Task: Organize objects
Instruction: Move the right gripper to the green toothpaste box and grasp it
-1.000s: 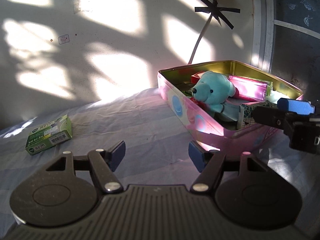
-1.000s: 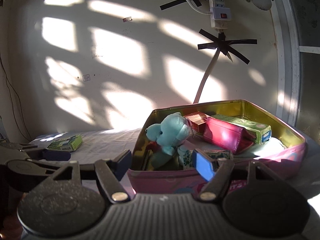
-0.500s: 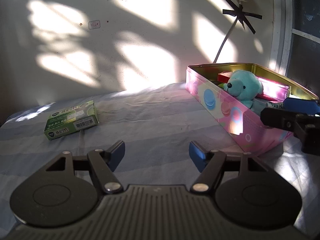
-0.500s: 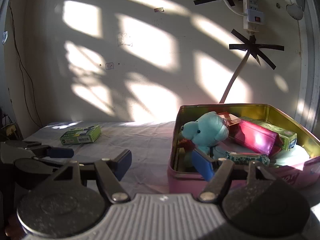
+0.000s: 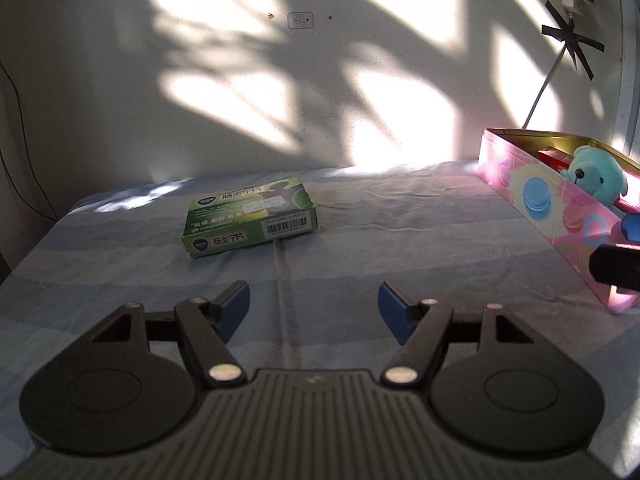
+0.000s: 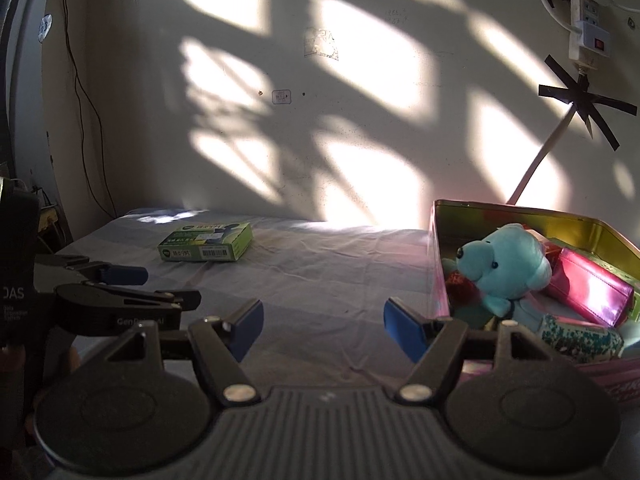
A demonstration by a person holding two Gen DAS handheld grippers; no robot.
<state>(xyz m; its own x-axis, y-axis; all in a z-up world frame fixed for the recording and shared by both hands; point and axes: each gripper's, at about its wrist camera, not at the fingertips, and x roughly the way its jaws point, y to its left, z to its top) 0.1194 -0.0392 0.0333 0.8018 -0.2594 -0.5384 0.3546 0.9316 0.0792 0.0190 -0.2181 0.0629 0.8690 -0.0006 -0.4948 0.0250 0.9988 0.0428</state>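
Note:
A green medicine box lies flat on the striped sheet, ahead of my left gripper and a little to its left. That gripper is open with nothing between its blue pads. To the right stands a pink tin holding a teal plush bear, a pink pouch and small boxes. My right gripper is open and empty, just left of the tin's near corner. Its tip shows at the right edge of the left wrist view.
The sheet-covered surface ends at a sunlit wall behind. A power strip and a taped cable hang on the wall above the tin. A thin wire runs down the far left wall.
Both grippers have swung left. The green box has moved toward the middle of each view and looks nearer. The tin has slid to the right edge. Both stay open and empty.

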